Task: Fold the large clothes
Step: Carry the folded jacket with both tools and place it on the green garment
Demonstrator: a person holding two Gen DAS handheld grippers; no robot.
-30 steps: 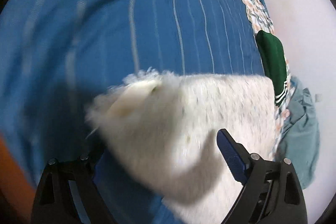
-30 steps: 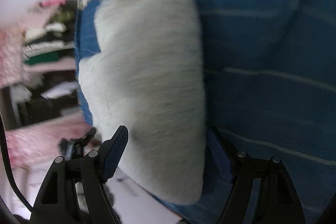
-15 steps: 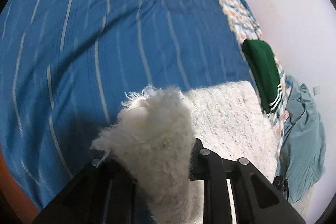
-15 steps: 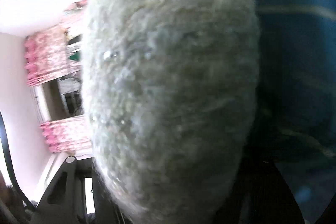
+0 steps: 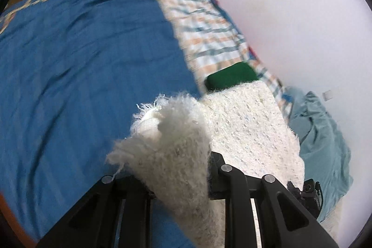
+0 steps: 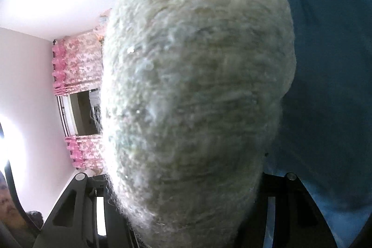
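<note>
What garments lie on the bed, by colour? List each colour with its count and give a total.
White fuzzy garment, held by both grippers: 1
Green folded garment: 1
Teal crumpled garment: 1
Total: 3

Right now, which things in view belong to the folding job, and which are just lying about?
In the job:
fluffy white garment
left gripper, shut on it
right gripper, shut on it

Lying about:
green folded item
teal cloth
blue bedspread
</note>
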